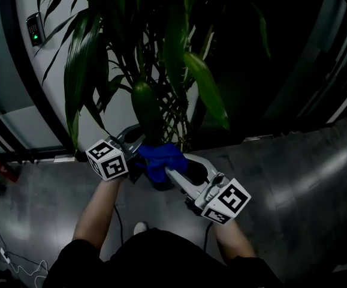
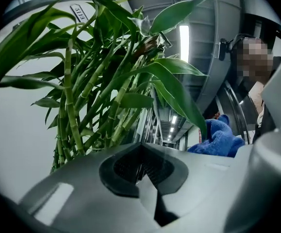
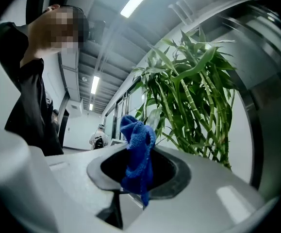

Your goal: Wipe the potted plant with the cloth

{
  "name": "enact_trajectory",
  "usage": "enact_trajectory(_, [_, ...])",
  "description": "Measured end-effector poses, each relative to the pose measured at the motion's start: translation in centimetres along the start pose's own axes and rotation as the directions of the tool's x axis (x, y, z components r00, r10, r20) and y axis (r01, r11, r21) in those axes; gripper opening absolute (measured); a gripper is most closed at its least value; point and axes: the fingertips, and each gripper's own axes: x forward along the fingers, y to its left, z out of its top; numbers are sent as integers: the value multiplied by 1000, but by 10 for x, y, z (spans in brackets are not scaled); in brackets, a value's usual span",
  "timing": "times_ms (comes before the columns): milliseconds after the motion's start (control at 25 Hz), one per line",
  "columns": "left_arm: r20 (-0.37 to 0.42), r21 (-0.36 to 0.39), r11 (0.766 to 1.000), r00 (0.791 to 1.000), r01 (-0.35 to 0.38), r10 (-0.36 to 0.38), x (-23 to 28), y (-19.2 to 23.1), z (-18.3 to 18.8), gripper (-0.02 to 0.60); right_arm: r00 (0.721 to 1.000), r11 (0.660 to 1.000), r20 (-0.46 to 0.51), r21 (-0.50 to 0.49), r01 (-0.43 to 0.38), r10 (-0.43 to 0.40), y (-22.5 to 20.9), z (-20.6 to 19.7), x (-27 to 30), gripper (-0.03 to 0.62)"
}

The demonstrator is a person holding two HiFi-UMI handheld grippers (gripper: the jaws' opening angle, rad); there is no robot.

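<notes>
Right gripper (image 1: pixel 168 173) clenched on blue cloth (image 1: pixel 160 158), which is bunched at jaw tips just below foliage of potted plant (image 1: pixel 149 95). Left gripper (image 2: pixel 141 165) seen closed with nothing between jaws (pads meet in its own view), beside cloth. Cloth judged soft, light, floppy. Leaves judged thin, bendy, easily torn: best supported from beneath at mid-blade.

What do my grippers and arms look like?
The left gripper and right gripper are light grey moulded plastic with dark pad recesses. Each carries a white cube with black square markers. Your sleeves are dark and short.
</notes>
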Motion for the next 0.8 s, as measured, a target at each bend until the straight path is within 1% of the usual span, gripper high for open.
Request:
enact_trajectory(240, [-15, -19, 1000, 1000, -2, 2, 11, -22, -23, 6, 1000, 1000, 15, 9, 16, -16, 0, 6, -40, 109])
enact_trajectory(320, [-21, -25, 1000, 1000, -1, 1, 17, -31, -30, 6, 999, 1000, 14, 11, 29, -30, -1, 6, -55, 109])
enact_trajectory(440, [-21, -37, 999, 1000, 18, -19, 27, -48, -38, 6, 998, 998, 7, 15, 64, -64, -5, 3, -79, 109])
enact_trajectory(640, [-26, -43, 996, 997, 77, -78, 45, -65, -38, 6, 983, 983, 2, -5, 185, -185, -33, 8, -109, 109])
enact_trajectory(800, [-20, -41, 992, 993, 118, -119, 59, -66, -30, 6, 950, 949, 22, -49, 312, -312, -64, 25, -124, 109])
